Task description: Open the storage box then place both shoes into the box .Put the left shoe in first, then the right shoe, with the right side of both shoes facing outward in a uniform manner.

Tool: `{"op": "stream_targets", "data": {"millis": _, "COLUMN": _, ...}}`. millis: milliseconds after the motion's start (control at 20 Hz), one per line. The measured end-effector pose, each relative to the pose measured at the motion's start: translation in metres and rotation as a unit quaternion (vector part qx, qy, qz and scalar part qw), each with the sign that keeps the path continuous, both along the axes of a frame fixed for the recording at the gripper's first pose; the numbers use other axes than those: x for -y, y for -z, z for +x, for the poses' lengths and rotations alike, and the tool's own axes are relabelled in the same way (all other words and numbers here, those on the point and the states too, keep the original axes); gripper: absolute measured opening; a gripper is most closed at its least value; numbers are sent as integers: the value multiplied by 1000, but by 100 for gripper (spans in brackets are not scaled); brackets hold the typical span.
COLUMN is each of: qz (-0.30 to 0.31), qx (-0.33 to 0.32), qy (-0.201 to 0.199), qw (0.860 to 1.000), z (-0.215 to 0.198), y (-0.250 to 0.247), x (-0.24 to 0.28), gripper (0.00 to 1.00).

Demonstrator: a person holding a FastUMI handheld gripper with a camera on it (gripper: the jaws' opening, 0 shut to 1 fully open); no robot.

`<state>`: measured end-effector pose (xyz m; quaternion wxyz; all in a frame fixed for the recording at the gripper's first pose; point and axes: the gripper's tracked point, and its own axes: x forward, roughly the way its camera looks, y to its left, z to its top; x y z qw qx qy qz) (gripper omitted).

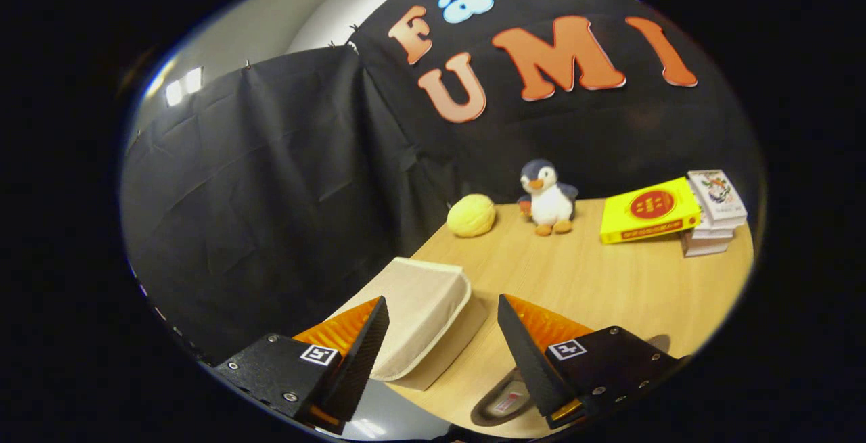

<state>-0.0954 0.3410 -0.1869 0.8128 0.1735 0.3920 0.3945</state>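
Note:
A beige fabric storage box (421, 321) with its lid down sits near the left edge of the wooden table (609, 281), just ahead of my fingers and partly behind the left one. My gripper (443, 314) is open and holds nothing; its fingers hover above the table. A shoe (504, 402) lies on the table below, between the fingers and close to the right one, with its insole showing and most of it hidden. A sliver of another dark thing (657, 343) peeks out past the right finger; I cannot tell what it is.
At the table's far side stand a yellow ball-like thing (471, 215), a plush penguin (548, 197), and a yellow book (648, 210) leaning on a stack of books (714, 216). The table's left edge drops off beside the box.

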Motion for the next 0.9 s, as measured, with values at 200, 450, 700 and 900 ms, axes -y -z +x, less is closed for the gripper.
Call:
{"op": "stream_targets", "data": {"millis": 200, "qz": 17, "qx": -111, "qy": -51, "qw": 992, "z": -30, "y": 53, "x": -46, "gripper": 97}}
{"op": "stream_targets", "data": {"millis": 450, "qz": 55, "qx": -249, "qy": -57, "qw": 965, "z": -55, "y": 105, "x": -89, "gripper": 96}}
{"op": "stream_targets", "data": {"millis": 700, "qz": 85, "qx": -298, "qy": -51, "qw": 949, "z": -57, "y": 116, "x": -110, "gripper": 96}}
{"op": "stream_targets", "data": {"millis": 900, "qz": 105, "qx": -314, "qy": -52, "qw": 942, "z": -56, "y": 106, "x": -112, "gripper": 93}}
